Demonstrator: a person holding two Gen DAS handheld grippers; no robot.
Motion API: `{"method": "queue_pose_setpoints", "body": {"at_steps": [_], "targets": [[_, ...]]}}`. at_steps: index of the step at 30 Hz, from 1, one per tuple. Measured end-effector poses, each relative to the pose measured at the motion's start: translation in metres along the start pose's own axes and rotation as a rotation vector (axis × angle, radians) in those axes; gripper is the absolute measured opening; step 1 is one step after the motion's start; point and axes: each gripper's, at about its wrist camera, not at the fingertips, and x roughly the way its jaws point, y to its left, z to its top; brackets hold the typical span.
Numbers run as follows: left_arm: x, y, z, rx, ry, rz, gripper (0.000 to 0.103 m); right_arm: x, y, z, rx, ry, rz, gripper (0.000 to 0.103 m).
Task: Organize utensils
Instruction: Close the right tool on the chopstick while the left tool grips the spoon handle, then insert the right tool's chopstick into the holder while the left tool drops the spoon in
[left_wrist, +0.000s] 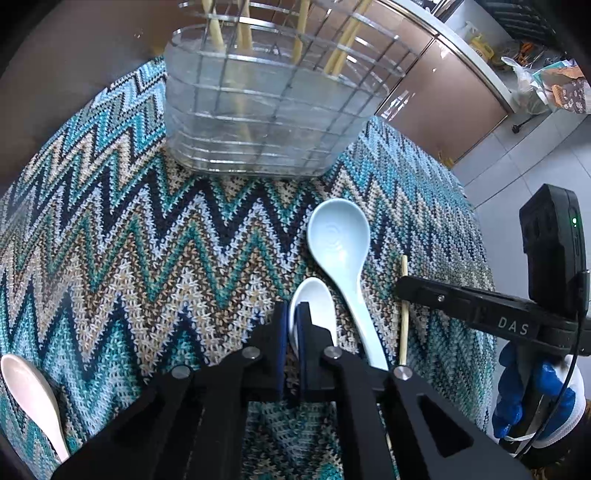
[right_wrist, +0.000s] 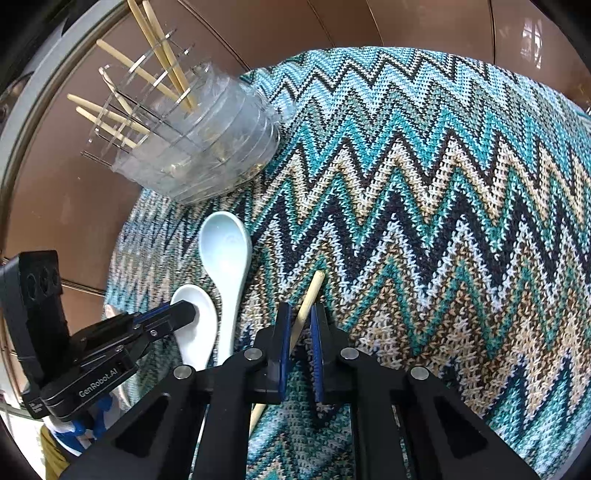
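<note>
The left gripper (left_wrist: 293, 321) is clamped on the rim of a white spoon (left_wrist: 314, 295) lying on the zigzag cloth (left_wrist: 147, 240). Just beside it lies a pale blue spoon (left_wrist: 341, 251), bowl toward the clear holder (left_wrist: 266, 110), which holds several chopsticks (left_wrist: 243, 33). The right gripper (right_wrist: 301, 325) has its blue pads around a single chopstick (right_wrist: 310, 299) on the cloth; they look closed on it, though contact is hard to confirm. Another white spoon (left_wrist: 29, 391) lies well apart at the left edge.
</note>
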Motion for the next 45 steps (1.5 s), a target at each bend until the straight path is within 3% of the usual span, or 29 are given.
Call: {"method": "queue_pose_setpoints", "body": {"at_steps": [12, 17, 24, 30, 33, 36, 40, 45], "targets": [[-0.059, -0.002, -0.021, -0.006, -0.121, 0.012, 0.004, -0.061, 0.018, -0.03, -0.069, -0.125, 0.081, 0.008], [-0.104, -0.008, -0.03, 0.0, -0.218, 0.028, 0.004, -0.095, 0.032, -0.046, -0.11, -0.203, 0.1, 0.007], [-0.178, -0.012, -0.024, -0.003, -0.4, 0.073, 0.004, -0.162, 0.071, -0.048, -0.213, -0.39, 0.103, 0.005], [-0.23, -0.016, 0.009, -0.014, -0.589, 0.114, 0.004, -0.222, 0.11, -0.027, -0.305, -0.603, 0.137, 0.005], [-0.241, -0.018, 0.031, -0.026, -0.684, 0.144, 0.004, -0.242, 0.13, -0.01, -0.352, -0.715, 0.126, 0.005], [-0.242, -0.022, 0.057, -0.029, -0.791, 0.225, 0.004, -0.247, 0.146, 0.01, -0.387, -0.801, 0.119, 0.005], [-0.226, -0.028, 0.085, -0.019, -0.874, 0.306, 0.004, -0.238, 0.156, 0.034, -0.43, -0.862, 0.108, 0.005], [-0.185, -0.037, 0.108, 0.022, -0.943, 0.404, 0.004, -0.206, 0.156, 0.058, -0.478, -0.873, 0.052, 0.005]]}}
